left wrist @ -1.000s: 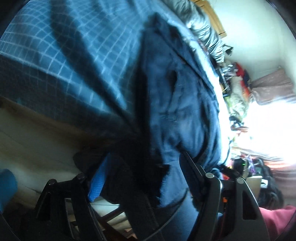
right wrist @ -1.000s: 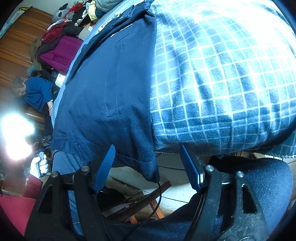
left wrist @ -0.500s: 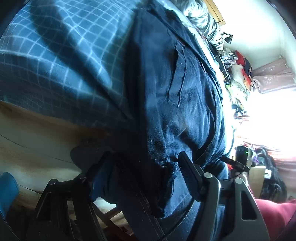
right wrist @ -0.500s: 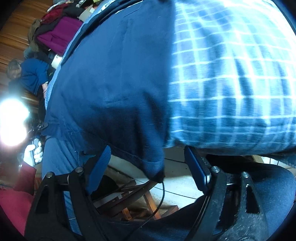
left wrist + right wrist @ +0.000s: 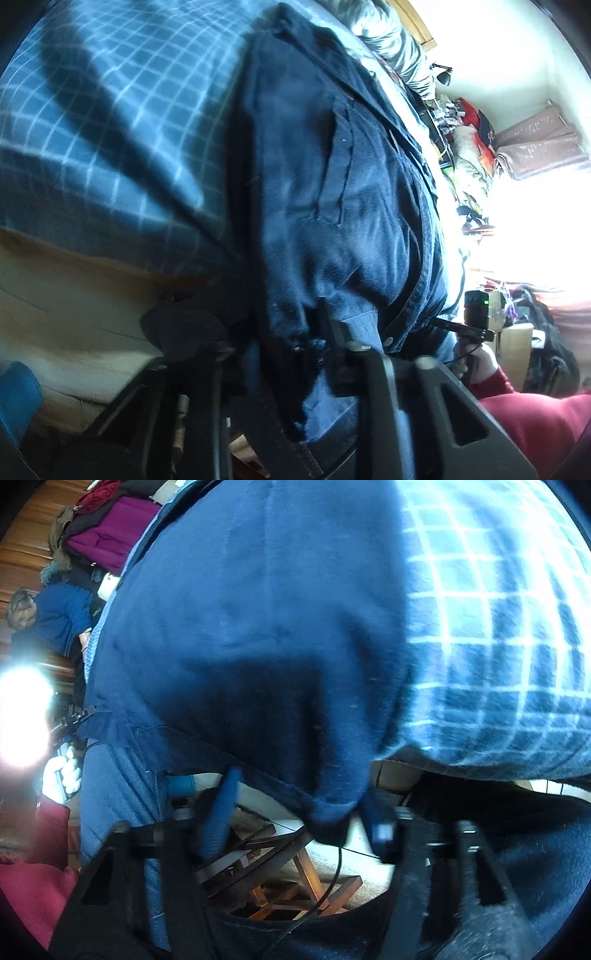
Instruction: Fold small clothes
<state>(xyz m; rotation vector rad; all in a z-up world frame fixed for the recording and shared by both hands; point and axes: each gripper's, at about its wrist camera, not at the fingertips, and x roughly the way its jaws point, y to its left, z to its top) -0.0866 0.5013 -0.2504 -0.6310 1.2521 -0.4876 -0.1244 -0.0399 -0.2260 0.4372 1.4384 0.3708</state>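
Left wrist view, left to right. Wooden floor [image 5: 74, 295] fills the lower left of the frame; above it the blue checked blanket [image 5: 110, 129] covers the upper left. Dark navy garment [image 5: 332, 184] lies on the blanket through the centre, long axis running from the top centre down to the bottom centre, near end hanging over the blanket's edge toward the camera. A pocket seam runs along the same axis. Frayed hem sits at the near end. Left gripper [image 5: 280, 343]: fingers closed in on the frayed hem, cloth bunched between them; left finger mostly buried in fabric, right finger [image 5: 332, 332] pressed against the cloth. At the right edge, a hand [image 5: 476, 365] in a red sleeve [image 5: 535, 417] holds a dark handle; a window glares white above it.

Right wrist view, left to right. Glare spot at the left edge; a hand [image 5: 62, 775] below it. Purple cloth [image 5: 107, 535] lies in the upper left. Garment [image 5: 258, 627] fills the centre, long axis top to bottom of the frame, its lower corner drooping off the blanket [image 5: 498, 627], which occupies the right. Right gripper [image 5: 299, 812]: blue-padded fingers [image 5: 221, 812] spread apart, garment corner hanging between them, right pad touching or just beside the fabric. Wooden frame [image 5: 288, 886] below.
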